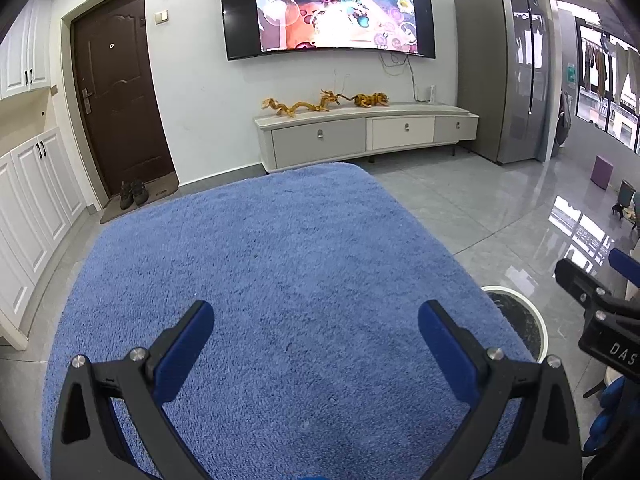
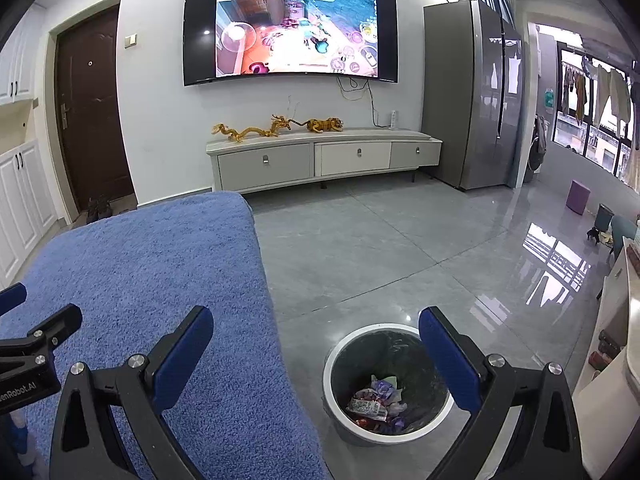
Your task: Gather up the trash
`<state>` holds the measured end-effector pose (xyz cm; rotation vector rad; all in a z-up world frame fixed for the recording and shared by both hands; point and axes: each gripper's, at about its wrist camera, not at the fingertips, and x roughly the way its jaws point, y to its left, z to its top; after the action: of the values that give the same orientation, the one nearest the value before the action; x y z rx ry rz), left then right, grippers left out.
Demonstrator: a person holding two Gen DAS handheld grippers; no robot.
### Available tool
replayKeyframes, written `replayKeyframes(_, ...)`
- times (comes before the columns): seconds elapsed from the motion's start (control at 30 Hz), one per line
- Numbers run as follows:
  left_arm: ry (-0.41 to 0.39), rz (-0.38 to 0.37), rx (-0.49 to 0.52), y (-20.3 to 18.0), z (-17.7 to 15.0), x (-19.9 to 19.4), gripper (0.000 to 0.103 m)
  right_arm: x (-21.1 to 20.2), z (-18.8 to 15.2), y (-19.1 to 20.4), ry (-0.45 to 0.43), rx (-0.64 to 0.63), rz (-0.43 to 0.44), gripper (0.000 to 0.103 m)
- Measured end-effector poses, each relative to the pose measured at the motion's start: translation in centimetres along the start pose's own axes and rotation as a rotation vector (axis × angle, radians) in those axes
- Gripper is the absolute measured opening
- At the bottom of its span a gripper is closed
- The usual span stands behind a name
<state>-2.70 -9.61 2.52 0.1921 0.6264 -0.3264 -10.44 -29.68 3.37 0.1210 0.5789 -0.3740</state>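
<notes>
Both claws, left gripper (image 1: 316, 334) and right gripper (image 2: 316, 340), are gaping empty; wrappers (image 2: 374, 402) are lying jumbled (no clear axis) in the upright bin (image 2: 340, 350).

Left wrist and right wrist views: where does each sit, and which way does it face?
Left wrist: over the blue fluffy towel-covered surface, facing the wall-mounted television; open left gripper shows, right gripper at the edge.
Right wrist: above the white-rimmed round trash bin, same heading; open right gripper shows.
Shared: towel, television, bin.
</notes>
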Motion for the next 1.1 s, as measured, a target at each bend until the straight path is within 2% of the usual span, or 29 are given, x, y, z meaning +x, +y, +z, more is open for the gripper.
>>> replayKeyframes(1.1,-0.01,-0.001,0.004,-0.2,-0.3,-1.4,0.103,-0.3,-0.4,-0.2,0.009,0.013,-0.009,0.103)
